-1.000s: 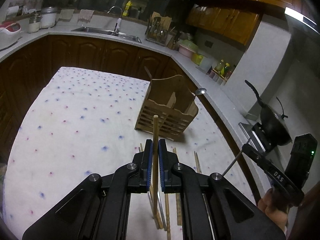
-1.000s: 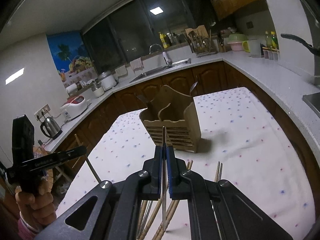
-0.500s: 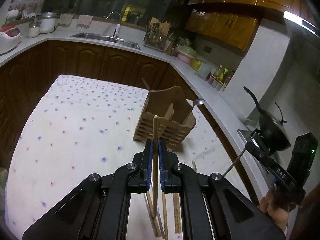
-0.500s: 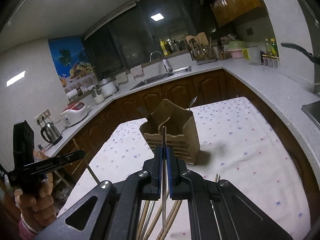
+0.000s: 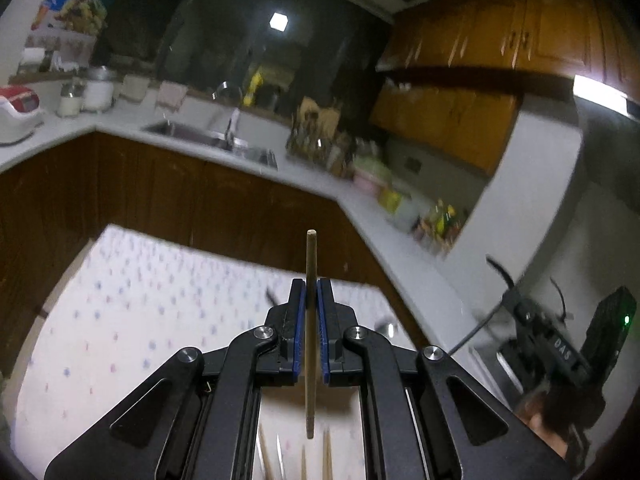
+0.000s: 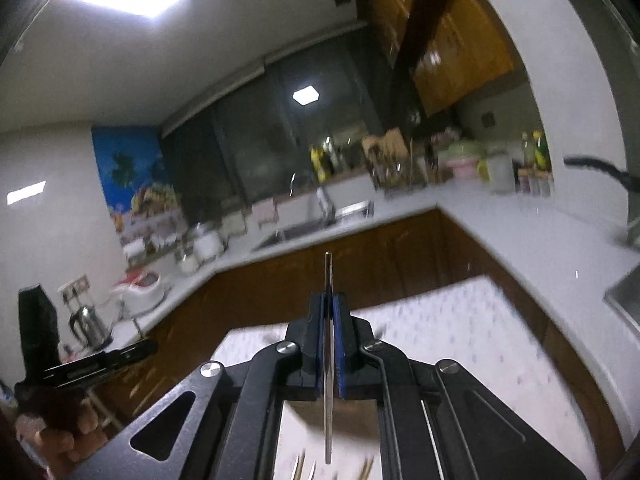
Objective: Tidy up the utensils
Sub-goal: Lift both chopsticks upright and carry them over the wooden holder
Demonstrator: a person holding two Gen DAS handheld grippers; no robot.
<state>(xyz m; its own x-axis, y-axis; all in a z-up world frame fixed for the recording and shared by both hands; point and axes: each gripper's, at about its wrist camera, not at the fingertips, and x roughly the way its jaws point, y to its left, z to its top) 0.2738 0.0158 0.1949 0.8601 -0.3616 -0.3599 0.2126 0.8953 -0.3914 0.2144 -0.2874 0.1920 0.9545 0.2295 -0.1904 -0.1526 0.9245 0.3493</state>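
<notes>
My left gripper is shut on a wooden chopstick, which stands upright and hangs clear above the white dotted cloth. In the right wrist view my right gripper is shut on a thin metal chopstick, also upright. Each gripper shows in the other's view: the right gripper at the right edge, the left gripper at the lower left in a person's hand. The wooden utensil holder is mostly hidden behind the gripper bodies; a spoon tip peeks out. Loose chopsticks lie below.
A white L-shaped countertop with a sink, jars and a knife rack wraps the far side. A dark wok sits at the right. A rice cooker and kettle stand at the left.
Both grippers have risen and tilted upward with their chopsticks still held. The wooden holder and the loose chopsticks have slid down the views, mostly behind the gripper bodies. The picture is now motion-blurred.
</notes>
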